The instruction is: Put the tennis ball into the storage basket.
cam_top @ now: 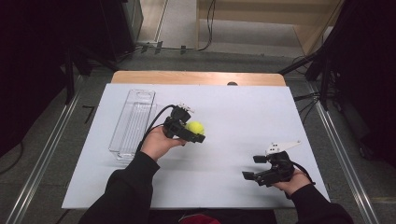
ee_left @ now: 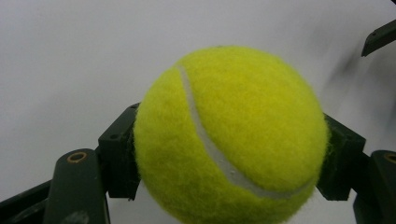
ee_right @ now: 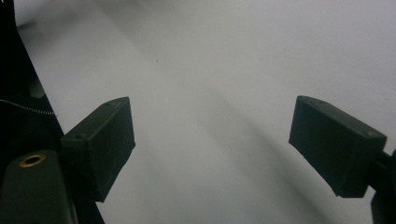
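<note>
A tennis ball [cam_top: 194, 126] is clamped between the left gripper [cam_top: 194, 132] fingers [ee_left: 119, 154]. A clear tray [cam_top: 133, 122] is seen at its nine o'clock, contents indiscernible. The right gripper [cam_top: 253, 167] fingers [ee_right: 100, 144] are spread wide.

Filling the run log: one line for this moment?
left claw: shut on tennis ball | right claw: open, nothing between its pads | clear tray: left of ball

yellow ball [cam_top: 194, 126] in left tongs [cam_top: 196, 131]
</note>
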